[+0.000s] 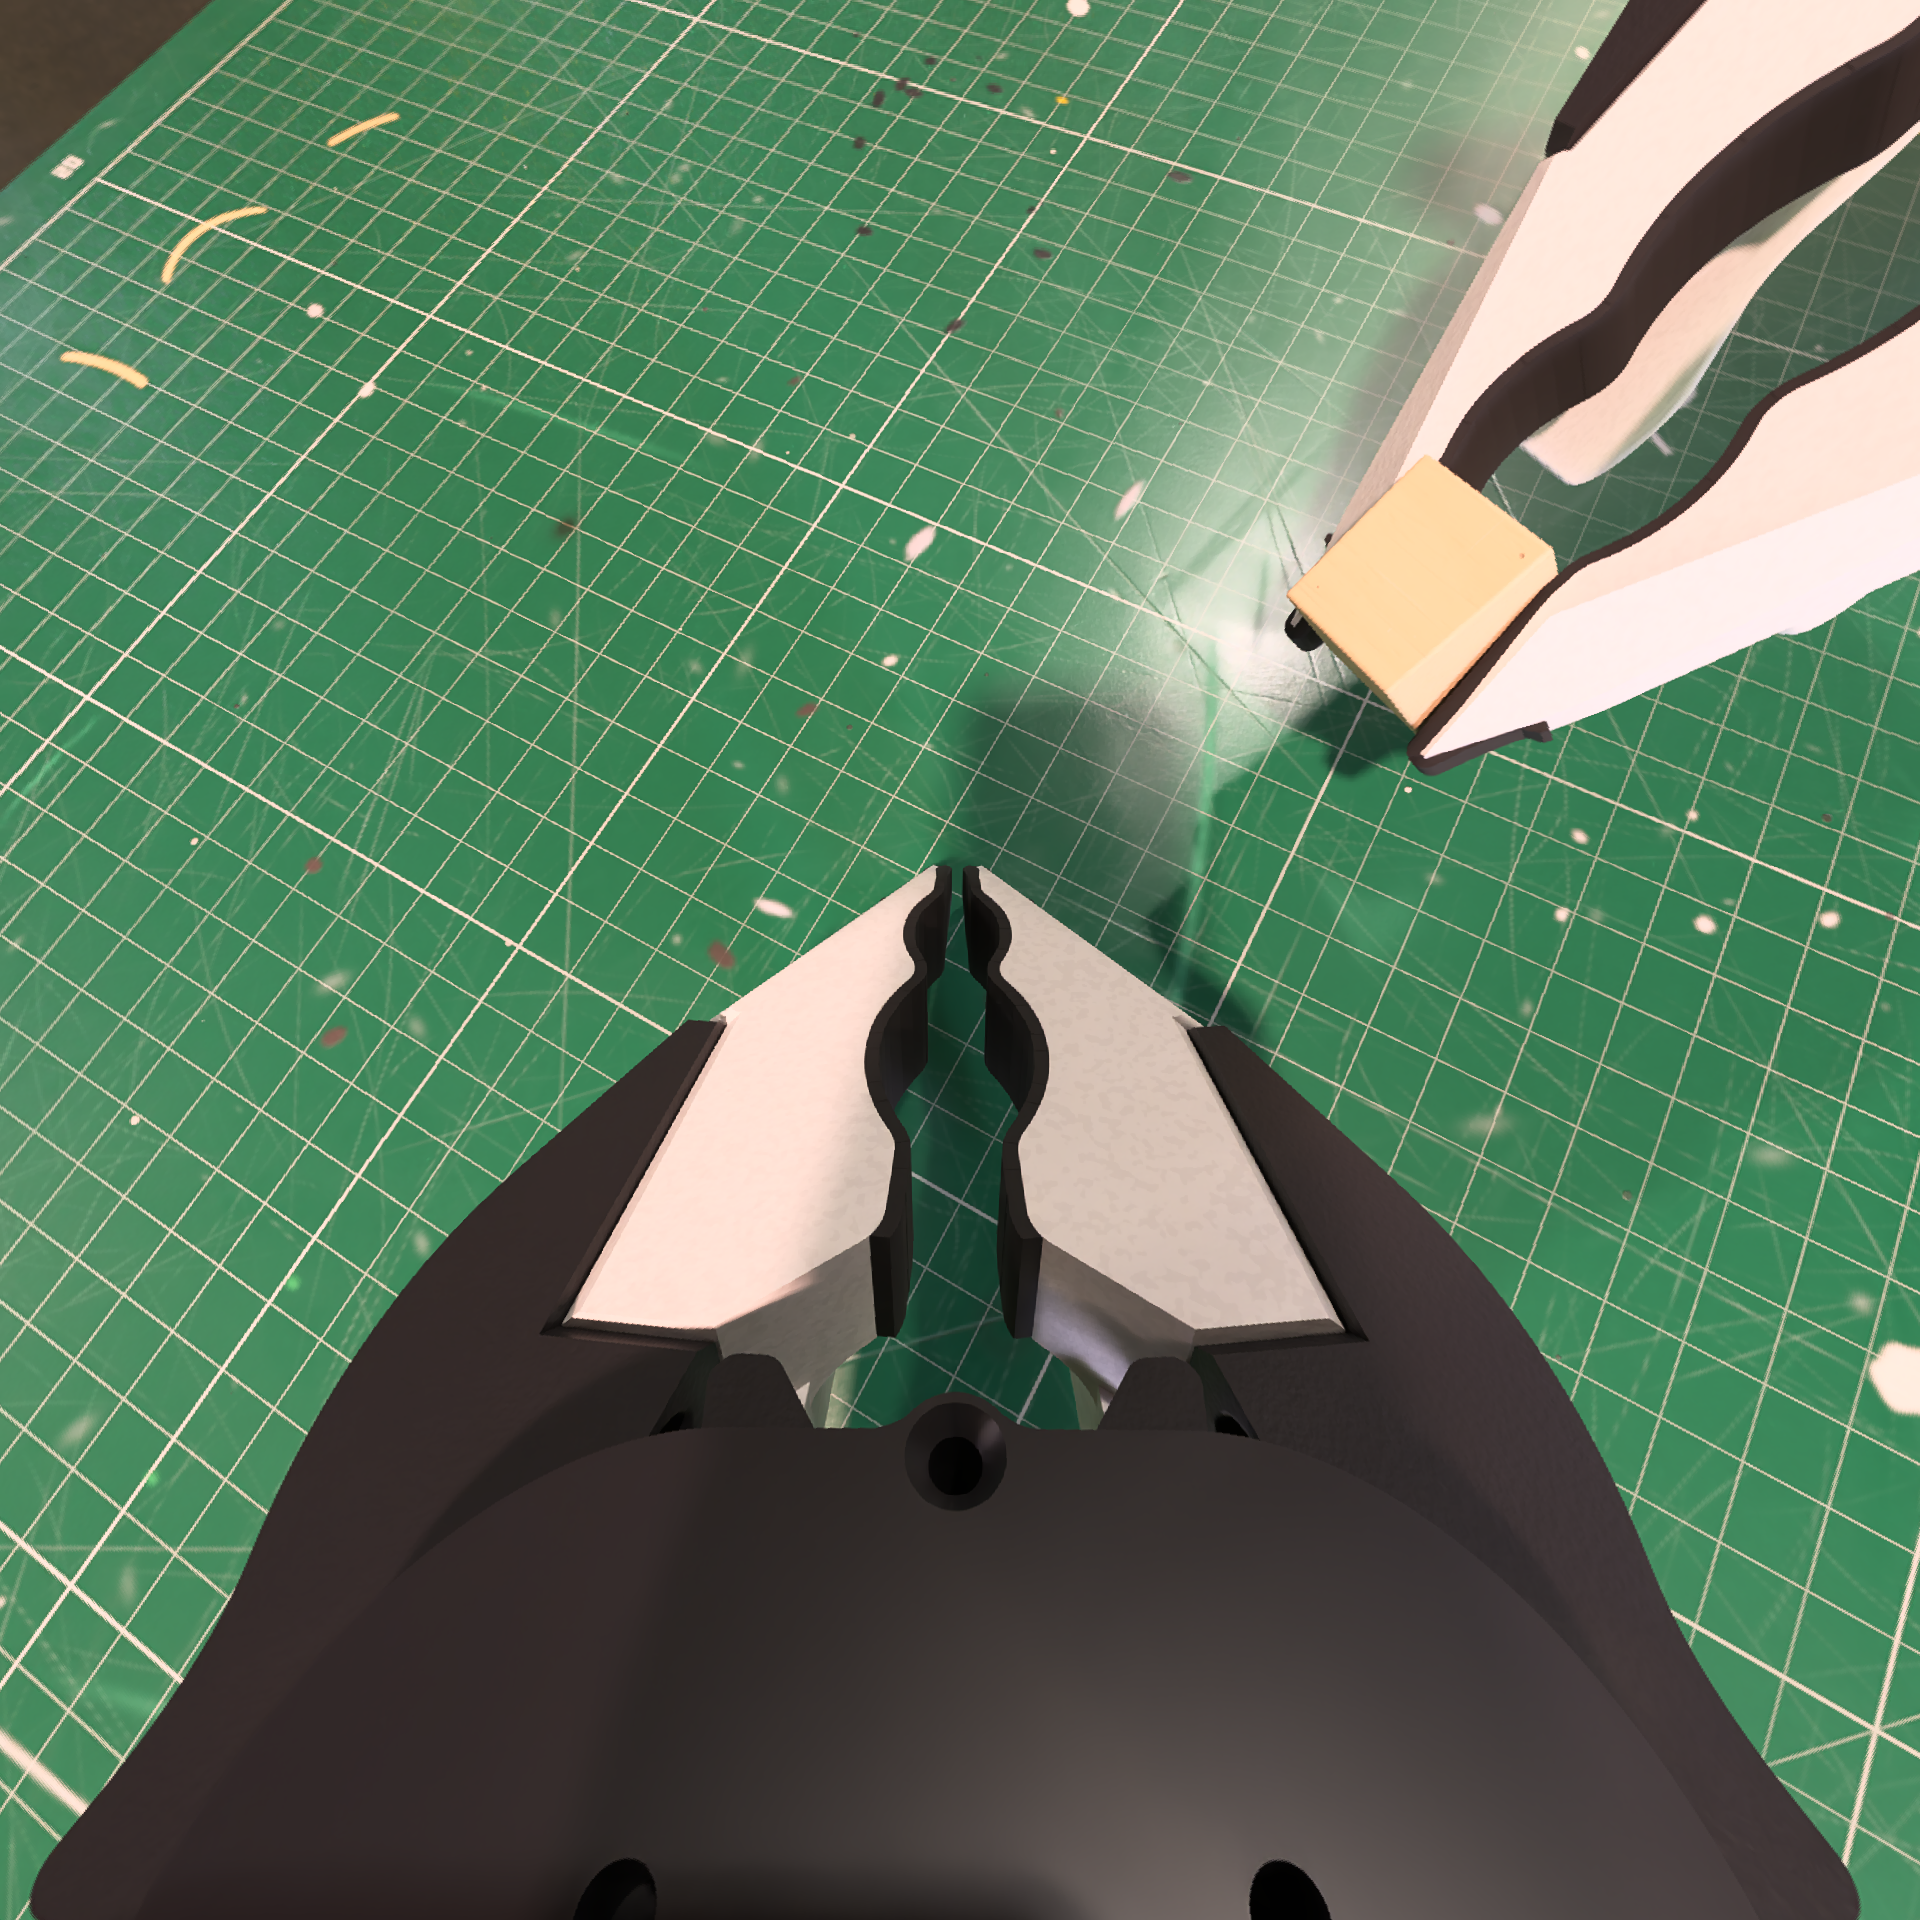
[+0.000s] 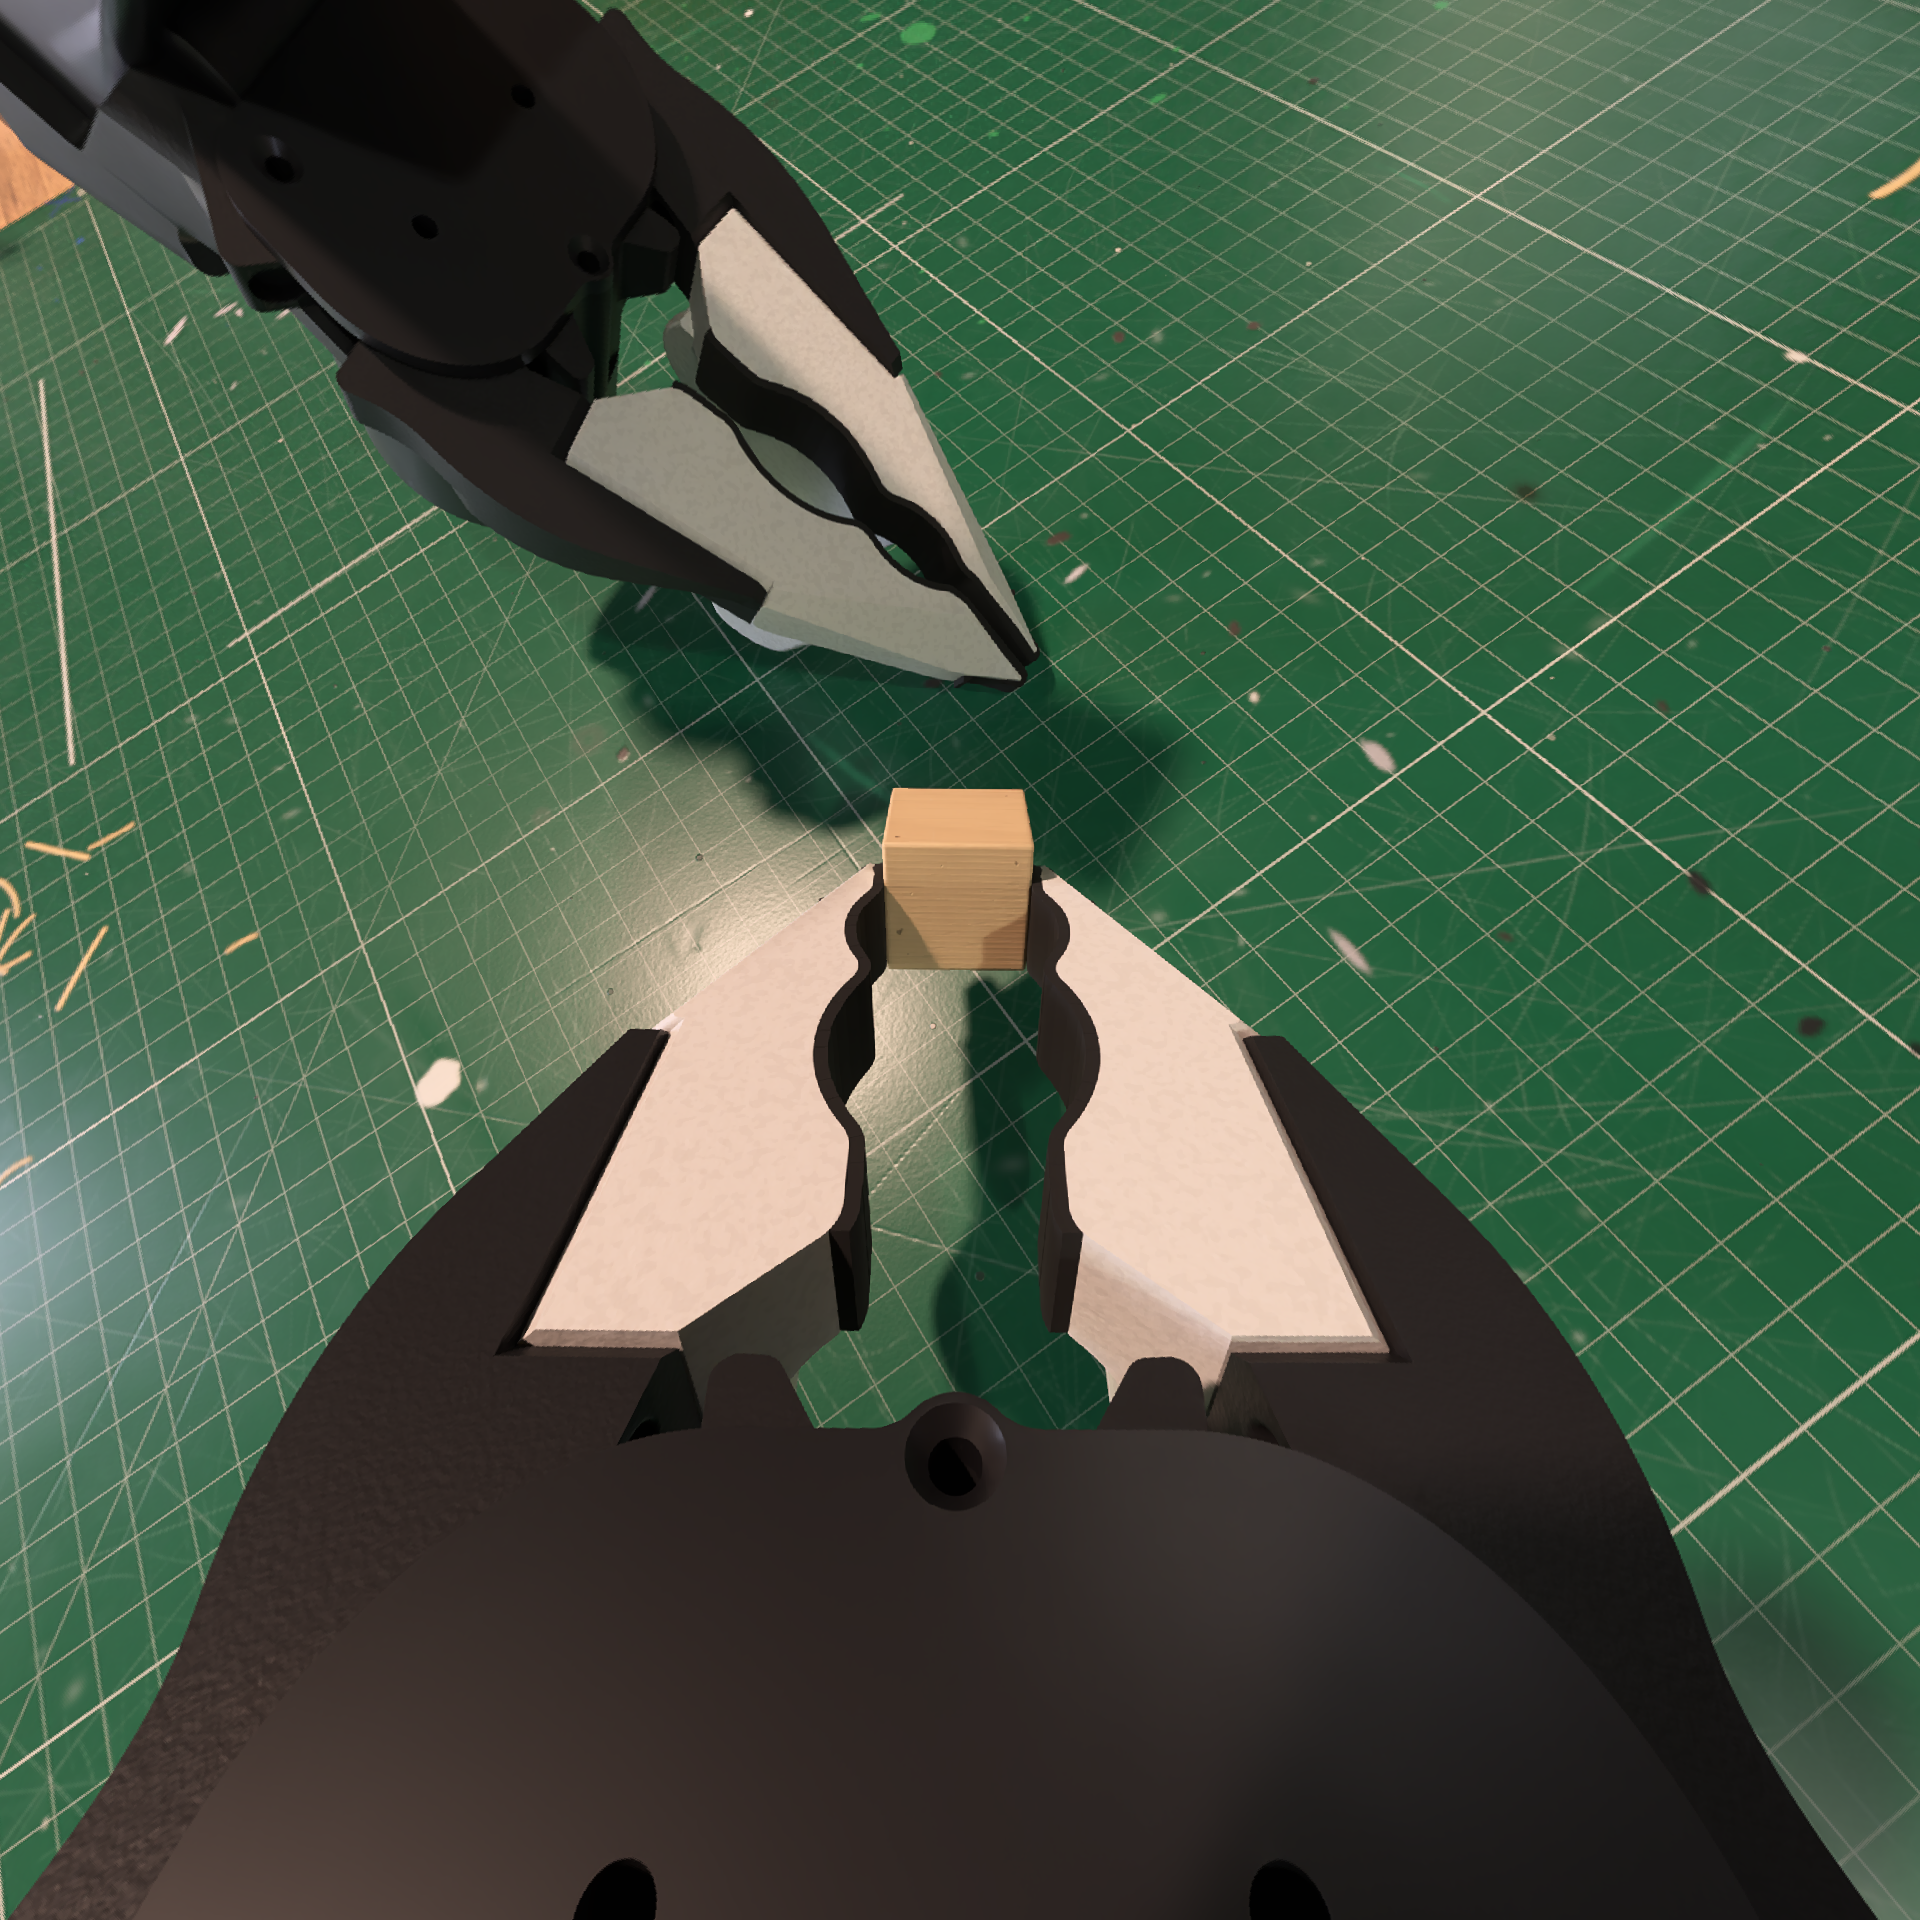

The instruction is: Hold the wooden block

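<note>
The wooden block (image 2: pixel 956 878) is a small pale cube pinched between the fingertips of my right gripper (image 2: pixel 956 914), which is shut on it just above the green mat. In the left wrist view the block (image 1: pixel 1418 582) shows at the right, between the right gripper's white fingers (image 1: pixel 1642 613). My left gripper (image 1: pixel 957 883) is shut and empty, its tips nearly touching, low over the mat and apart from the block. In the right wrist view the left gripper (image 2: pixel 1013 665) points down at the mat a little beyond and left of the block.
A green cutting mat (image 1: pixel 520 623) with a white grid, scratches and paint flecks covers the surface. Thin wood shavings (image 1: pixel 208 239) lie at the far left of it. More shavings (image 2: pixel 73 935) lie at the left in the right wrist view.
</note>
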Motion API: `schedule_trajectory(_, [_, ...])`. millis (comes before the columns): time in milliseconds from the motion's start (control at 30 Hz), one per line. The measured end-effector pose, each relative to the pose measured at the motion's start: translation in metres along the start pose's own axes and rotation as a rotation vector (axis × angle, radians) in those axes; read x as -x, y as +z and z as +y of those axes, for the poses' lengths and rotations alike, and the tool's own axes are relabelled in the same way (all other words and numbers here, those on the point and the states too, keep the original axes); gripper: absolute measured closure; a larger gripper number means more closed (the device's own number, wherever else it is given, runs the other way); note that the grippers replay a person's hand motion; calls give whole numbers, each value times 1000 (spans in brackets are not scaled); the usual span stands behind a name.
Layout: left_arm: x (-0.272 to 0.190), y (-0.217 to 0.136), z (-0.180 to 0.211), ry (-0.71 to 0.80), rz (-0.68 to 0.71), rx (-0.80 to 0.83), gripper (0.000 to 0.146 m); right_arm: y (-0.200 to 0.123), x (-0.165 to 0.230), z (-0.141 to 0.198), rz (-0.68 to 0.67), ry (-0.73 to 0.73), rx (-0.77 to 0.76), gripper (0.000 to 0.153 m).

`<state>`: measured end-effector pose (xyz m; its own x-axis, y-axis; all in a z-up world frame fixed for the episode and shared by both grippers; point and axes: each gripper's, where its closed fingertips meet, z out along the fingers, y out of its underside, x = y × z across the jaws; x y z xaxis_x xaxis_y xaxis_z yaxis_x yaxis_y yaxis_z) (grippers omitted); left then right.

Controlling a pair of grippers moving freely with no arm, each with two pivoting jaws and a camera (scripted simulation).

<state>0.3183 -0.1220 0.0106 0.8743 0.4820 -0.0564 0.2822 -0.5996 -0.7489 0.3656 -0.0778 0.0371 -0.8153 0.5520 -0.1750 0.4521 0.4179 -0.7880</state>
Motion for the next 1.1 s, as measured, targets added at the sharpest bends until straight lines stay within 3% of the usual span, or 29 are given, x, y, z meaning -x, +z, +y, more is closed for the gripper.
schedule_trajectory(1100, [-2, 0, 0, 6, 14, -2, 141, 3, 4, 5, 22, -36, 46, 127])
